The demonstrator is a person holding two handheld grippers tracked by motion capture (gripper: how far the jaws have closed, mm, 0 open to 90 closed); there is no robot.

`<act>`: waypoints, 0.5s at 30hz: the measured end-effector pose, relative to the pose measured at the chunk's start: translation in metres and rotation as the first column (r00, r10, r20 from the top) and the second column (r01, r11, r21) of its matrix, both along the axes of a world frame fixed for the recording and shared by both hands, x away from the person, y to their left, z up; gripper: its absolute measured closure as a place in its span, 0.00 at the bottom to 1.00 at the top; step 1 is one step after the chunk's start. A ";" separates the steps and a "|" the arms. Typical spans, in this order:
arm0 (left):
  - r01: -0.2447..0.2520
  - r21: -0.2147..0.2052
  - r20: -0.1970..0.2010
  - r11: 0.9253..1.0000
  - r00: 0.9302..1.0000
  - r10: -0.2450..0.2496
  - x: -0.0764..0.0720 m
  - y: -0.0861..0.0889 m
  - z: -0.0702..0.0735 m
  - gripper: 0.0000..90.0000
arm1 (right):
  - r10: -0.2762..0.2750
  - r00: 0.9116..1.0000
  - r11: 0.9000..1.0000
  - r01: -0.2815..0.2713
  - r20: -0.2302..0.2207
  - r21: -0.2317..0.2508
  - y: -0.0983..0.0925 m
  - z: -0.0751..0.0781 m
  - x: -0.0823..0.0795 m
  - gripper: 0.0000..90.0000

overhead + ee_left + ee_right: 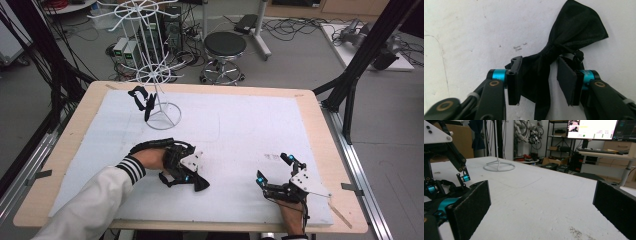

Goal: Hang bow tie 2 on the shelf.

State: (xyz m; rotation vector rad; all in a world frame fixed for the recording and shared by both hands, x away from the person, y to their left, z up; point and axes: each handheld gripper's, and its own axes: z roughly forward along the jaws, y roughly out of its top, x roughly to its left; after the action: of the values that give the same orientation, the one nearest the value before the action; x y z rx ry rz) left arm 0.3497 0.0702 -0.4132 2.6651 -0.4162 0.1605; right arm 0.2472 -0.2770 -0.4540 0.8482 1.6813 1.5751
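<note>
A black bow tie lies on the white table cover. My left gripper points down over it, held by a hand in a striped cuff. Its jaws stand on either side of the tie's near wing. The fabric lies against the left pad, and a gap shows before the right pad. My right gripper rests low at the front right, wide open with nothing between its pads. In the right gripper view the left gripper stands at the left edge.
A white wire rack stands at the back left of the table, with a second black bow tie hanging on it. A wooden rim borders the cover. A stool and cables are beyond the table.
</note>
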 end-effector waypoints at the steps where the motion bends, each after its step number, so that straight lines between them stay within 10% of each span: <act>1: -0.006 0.001 -0.005 1.000 1.000 0.006 0.000 0.000 0.000 0.68 | 0.002 1.000 1.000 -0.002 -0.001 0.000 0.000 0.000 0.000 0.01; 15: -0.086 -0.005 -0.059 0.996 0.995 0.085 0.002 -0.002 0.001 0.92 | 0.001 1.000 1.000 -0.001 0.001 -0.001 0.000 0.000 0.000 0.01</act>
State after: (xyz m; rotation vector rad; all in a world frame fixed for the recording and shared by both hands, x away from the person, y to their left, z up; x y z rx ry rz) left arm 0.3514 0.0680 -0.4118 2.6741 -0.2825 0.1088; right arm 0.2470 -0.2768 -0.4540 0.8461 1.6825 1.5748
